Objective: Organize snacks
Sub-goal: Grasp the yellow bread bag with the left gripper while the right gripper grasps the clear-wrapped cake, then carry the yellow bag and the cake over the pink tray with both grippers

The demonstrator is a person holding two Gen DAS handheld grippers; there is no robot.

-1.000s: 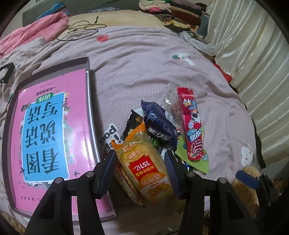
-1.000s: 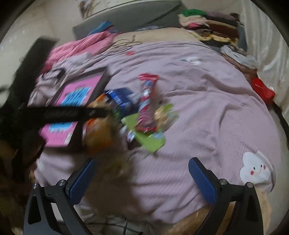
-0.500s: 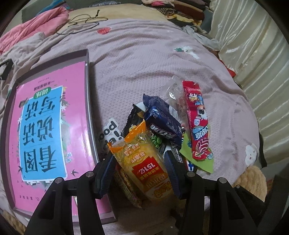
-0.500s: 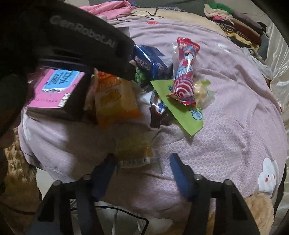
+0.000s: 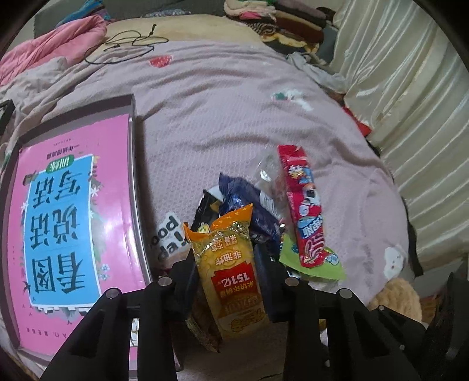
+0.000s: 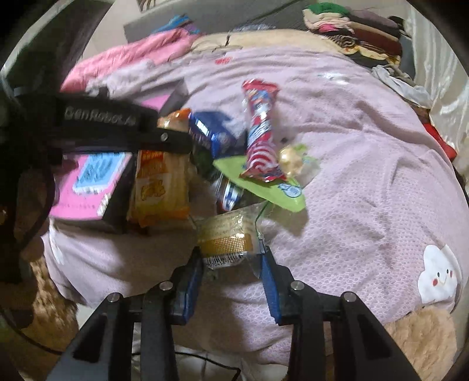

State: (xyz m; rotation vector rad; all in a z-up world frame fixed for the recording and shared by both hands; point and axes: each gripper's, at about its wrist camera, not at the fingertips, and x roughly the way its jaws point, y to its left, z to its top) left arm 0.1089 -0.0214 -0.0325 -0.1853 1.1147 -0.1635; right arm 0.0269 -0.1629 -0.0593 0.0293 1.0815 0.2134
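Observation:
My left gripper is shut on an orange-yellow snack packet at the near edge of a snack pile on the pink bedspread. Behind it lie a dark blue packet, a long red candy packet and a green wrapper. My right gripper is shut on a clear-wrapped golden cake just in front of the pile. In the right wrist view the left gripper reaches in from the left with the orange packet, beside the blue packet, the red packet and the green wrapper.
A pink box with a blue label lies left of the pile; it also shows in the right wrist view. A black cable, pink bedding and folded clothes lie at the far side. Cream curtains hang on the right. A brown plush sits below the bed edge.
My left gripper has closed on the orange packet. My right gripper has moved in toward the pile and closed on the clear-wrapped cake.

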